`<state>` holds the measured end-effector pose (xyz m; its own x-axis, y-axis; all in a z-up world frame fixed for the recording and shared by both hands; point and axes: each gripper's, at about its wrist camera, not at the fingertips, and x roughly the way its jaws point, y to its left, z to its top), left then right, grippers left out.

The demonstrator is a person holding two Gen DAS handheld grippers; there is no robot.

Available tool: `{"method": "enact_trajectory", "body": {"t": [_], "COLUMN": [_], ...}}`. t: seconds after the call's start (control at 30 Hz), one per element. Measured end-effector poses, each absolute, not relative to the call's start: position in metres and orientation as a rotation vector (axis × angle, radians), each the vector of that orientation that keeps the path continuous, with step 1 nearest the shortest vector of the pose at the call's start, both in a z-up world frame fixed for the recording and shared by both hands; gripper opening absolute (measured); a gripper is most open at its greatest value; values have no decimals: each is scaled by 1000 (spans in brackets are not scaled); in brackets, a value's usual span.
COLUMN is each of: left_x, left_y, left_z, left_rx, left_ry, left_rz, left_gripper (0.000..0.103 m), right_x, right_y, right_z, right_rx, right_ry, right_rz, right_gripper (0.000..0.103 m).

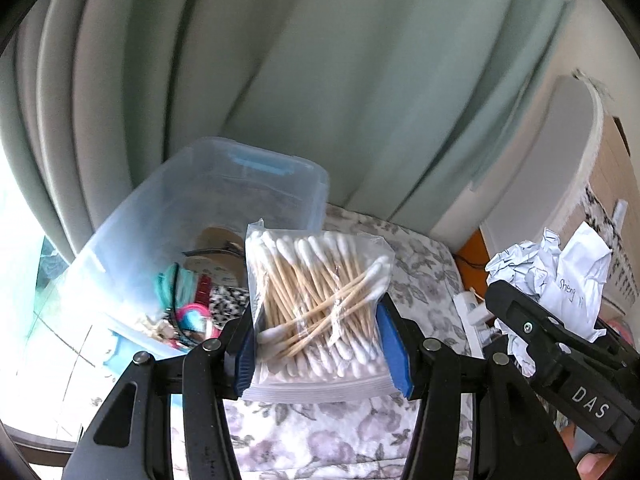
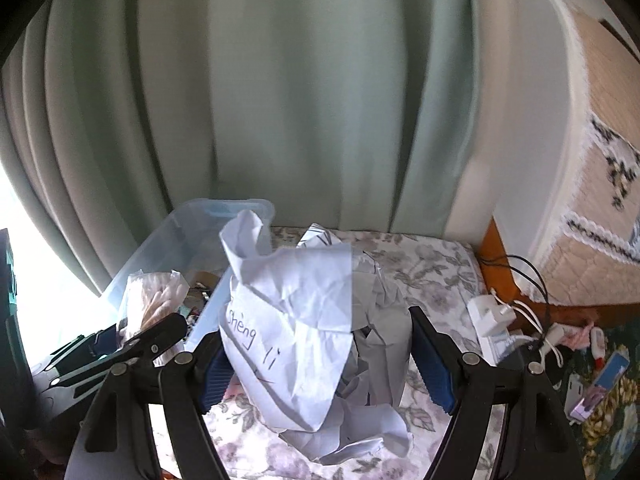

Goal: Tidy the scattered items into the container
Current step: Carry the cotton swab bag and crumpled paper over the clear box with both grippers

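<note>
Both grippers loaded. Left gripper (image 1: 318,354) is clamped on a clear zip bag of cotton swabs (image 1: 318,304), held above the floral bedspread (image 1: 420,276), just right of the translucent plastic bin (image 1: 168,216). Right gripper (image 2: 318,364) is clamped on a crumpled paper wad (image 2: 304,320) with handwriting, also over the bedspread, near the bin's right wall. Bin already holds tape rolls and hair ties (image 1: 192,312). Green curtain (image 2: 312,92) behind, power strip (image 2: 492,328) to the right
</note>
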<state>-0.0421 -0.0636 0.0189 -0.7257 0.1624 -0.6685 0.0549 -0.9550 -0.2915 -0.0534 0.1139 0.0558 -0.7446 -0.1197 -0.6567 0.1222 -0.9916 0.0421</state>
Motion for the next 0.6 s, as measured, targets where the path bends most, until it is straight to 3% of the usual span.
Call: {"method": "enact_trajectory", "body": {"t": [0.6], "left_x": [-51], "left_y": [-142], "left_z": [-1], "left_rx": [-1187], "left_ry": [-647], "left_rz": [2894], "left_gripper": [55], "right_x": [-78], "right_y": [42], "right_z": [43], "right_rx": [1083], "right_ry": [148], "right_rz": [-2698], "right_gripper": [80]}}
